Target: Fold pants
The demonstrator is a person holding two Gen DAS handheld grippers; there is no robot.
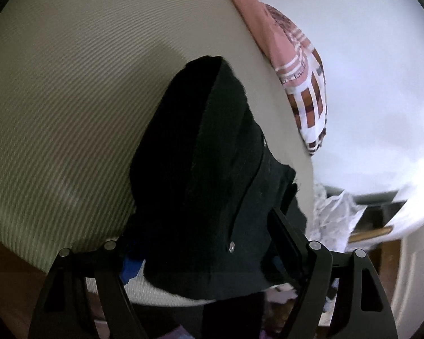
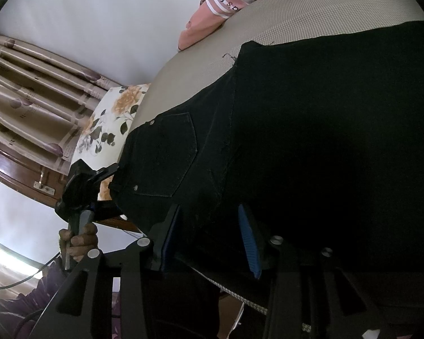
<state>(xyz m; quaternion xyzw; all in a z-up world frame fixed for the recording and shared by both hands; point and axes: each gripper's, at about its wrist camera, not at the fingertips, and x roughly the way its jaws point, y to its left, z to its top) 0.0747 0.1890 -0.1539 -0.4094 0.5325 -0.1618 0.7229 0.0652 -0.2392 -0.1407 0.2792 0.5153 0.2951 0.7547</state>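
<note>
The black pants [image 1: 212, 155] lie on a beige textured bed [image 1: 70, 84], folded lengthwise. In the right wrist view the pants [image 2: 296, 141] fill most of the frame, with a back pocket [image 2: 166, 155] showing near the waistband. My left gripper [image 1: 206, 254] has its fingers on either side of the pants' waist edge, and the fabric lies between them. My right gripper [image 2: 209, 237] straddles the near edge of the pants, with a blue finger pad [image 2: 248, 243] against the fabric. The left gripper also shows in the right wrist view [image 2: 99, 178], at the waistband corner, held by a hand.
A pink and brown checked pillow [image 1: 296, 65] lies at the bed's far side against a white wall [image 1: 367, 84]. A floral pillow [image 2: 110, 121] sits at the bed's end. Curtains [image 2: 28, 90] and a wooden bed frame [image 2: 19, 178] stand beyond it.
</note>
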